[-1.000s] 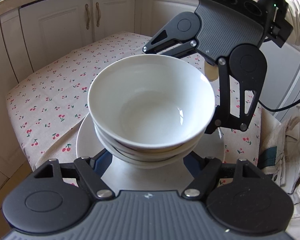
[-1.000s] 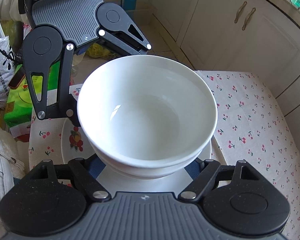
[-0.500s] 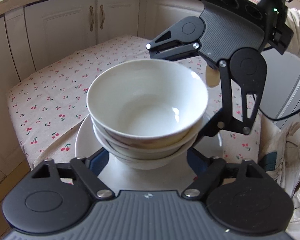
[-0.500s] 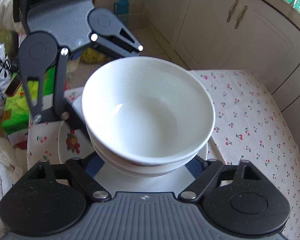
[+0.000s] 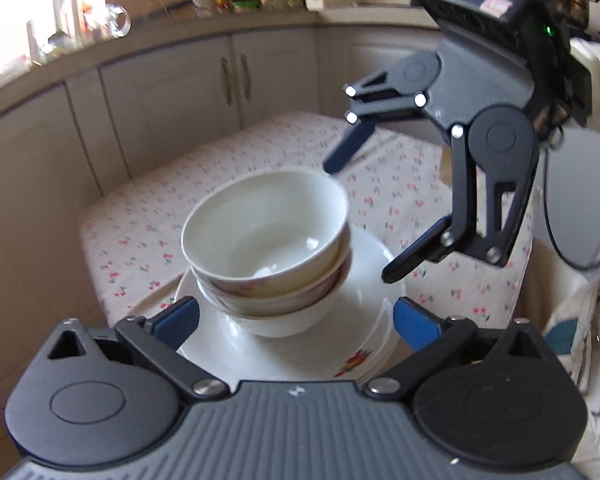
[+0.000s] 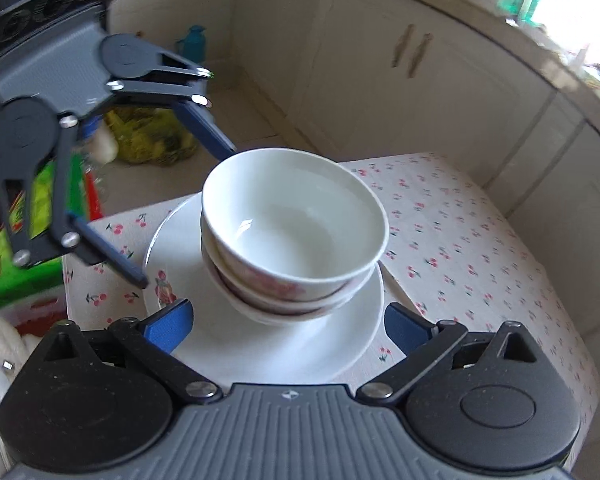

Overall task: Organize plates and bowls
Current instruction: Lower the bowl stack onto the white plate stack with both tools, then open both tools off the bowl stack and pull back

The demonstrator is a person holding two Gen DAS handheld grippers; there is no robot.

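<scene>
Releasing: we let go of the stack of bowls, now nested on the plates atop the cherry-print tablecloth.
Fingers: left gripper and right gripper are both opening, nothing between their jaws.
Next: we judge a clear retreat, without nudging the stack.

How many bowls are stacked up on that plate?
3 bowls, nested in one stack on the white plate: the top bowl, a middle bowl showing only its rim, and the bottom bowl on the plate. Another could hide inside.
</scene>
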